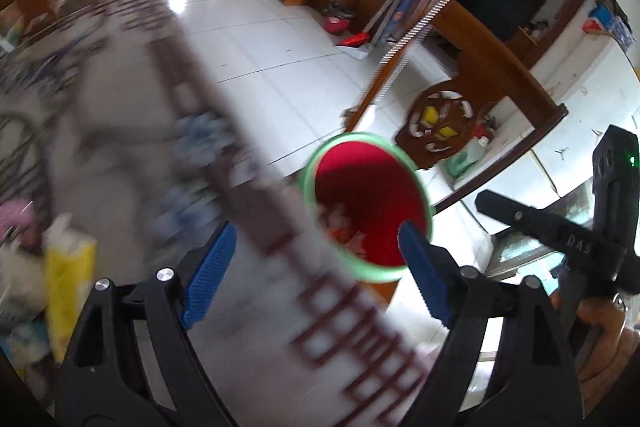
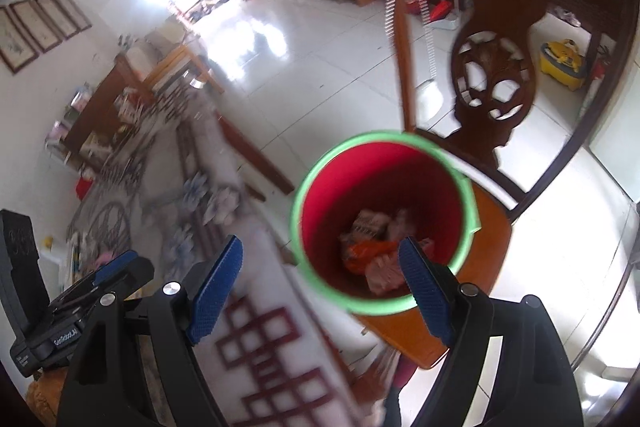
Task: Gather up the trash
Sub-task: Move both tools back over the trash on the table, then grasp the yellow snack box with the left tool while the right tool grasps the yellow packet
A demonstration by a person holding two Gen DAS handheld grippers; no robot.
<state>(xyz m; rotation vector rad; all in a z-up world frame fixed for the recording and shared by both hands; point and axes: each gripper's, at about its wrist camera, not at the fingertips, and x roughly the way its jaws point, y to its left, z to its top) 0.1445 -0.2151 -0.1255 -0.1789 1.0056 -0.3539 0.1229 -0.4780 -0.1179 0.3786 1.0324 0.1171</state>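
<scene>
Low and right of centre in both views, the bin (image 2: 382,223) on a chair (image 2: 492,239) already holds wrappers (image 2: 370,247), both grippers (image 1: 316,269) (image 2: 320,277) gape empty, and clutter (image 1: 68,267) at lower left looks uncollected.

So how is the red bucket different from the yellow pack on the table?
The red bucket is round with a green rim; the yellow pack is boxy with white tissue poking from its top. The bucket sits on a wooden chair beside the table; the pack stands on the table. The bucket holds crumpled wrappers. Both stand upright.
</scene>
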